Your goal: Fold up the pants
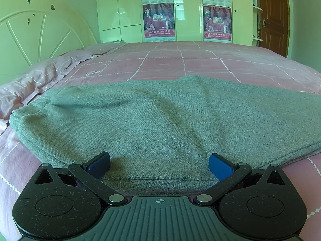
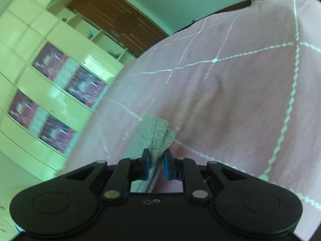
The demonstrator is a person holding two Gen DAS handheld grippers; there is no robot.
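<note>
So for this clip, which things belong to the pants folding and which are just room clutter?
Part of the job:
- grey pants, lying on the bed
- left gripper, open over the pants' near edge
- right gripper, shut on a bunch of pants fabric

Just there:
- pink checked bedspread
- headboard
- wardrobe with posters
- brown door

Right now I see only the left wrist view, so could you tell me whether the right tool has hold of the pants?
Observer: Yes, the right tool is shut on a bunched edge of the grey pants.
Operator: Thank you. Is that edge lying flat on the bed?
Observer: No, the fabric sticks up past the blue pads, bunched, with the pink bedspread behind it.
Operator: Is the right view steady?
Observer: No, it is tilted, and the wardrobe looks blurred.
</note>
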